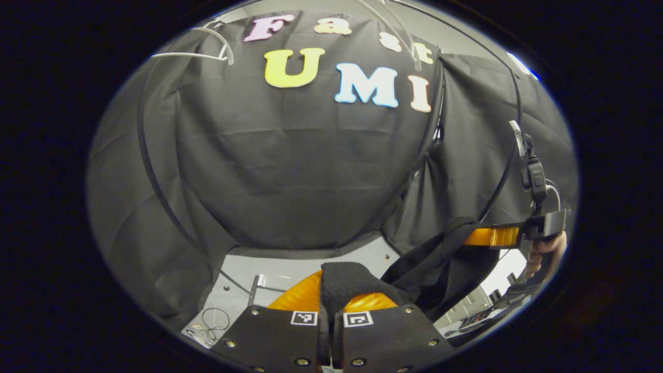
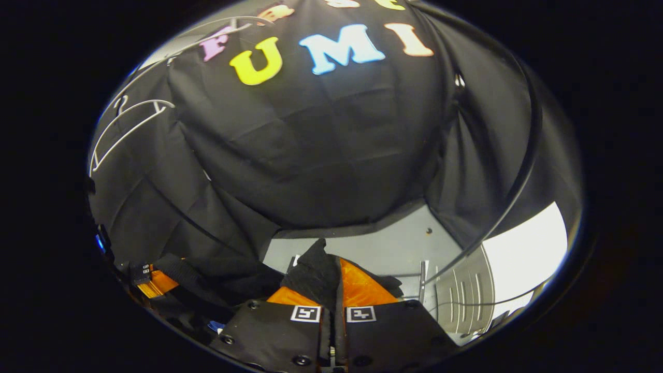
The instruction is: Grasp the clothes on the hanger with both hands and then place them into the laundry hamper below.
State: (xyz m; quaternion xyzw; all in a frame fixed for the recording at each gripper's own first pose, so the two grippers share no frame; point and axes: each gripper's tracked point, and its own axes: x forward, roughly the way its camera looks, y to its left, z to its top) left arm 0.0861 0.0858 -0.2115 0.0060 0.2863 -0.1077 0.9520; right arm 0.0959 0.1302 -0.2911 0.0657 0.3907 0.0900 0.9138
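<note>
Black cloth wall (image 1: 290, 171) takes up the background in both the left gripper view and the right gripper view, hanging in folds down to a pale grey floor (image 1: 290, 269).

Black garment (image 1: 440, 264): off the hangers, held in the air between the two tools, above the grey floor. In the left gripper view it runs from the left tool's fingers up and right to the far tool. In the right gripper view the same cloth (image 2: 316, 274) rises in a peak between the right tool's fingers and trails left toward the other tool.

White hangers (image 1: 207, 49): bare, high at upper left in the left gripper view; also upper left (image 2: 129, 124) in the right gripper view.

Left tool (image 1: 331, 298): clenched on a fold of the black garment, cloth pinched between both fingers.

Right tool (image 2: 334, 290): clenched on the garment likewise. Seen from the left gripper view it sits at far right (image 1: 487, 237), with a hand (image 1: 544, 254) on its grip.

Thin cable loops (image 1: 215, 318) lie on the floor at lower left.
</note>
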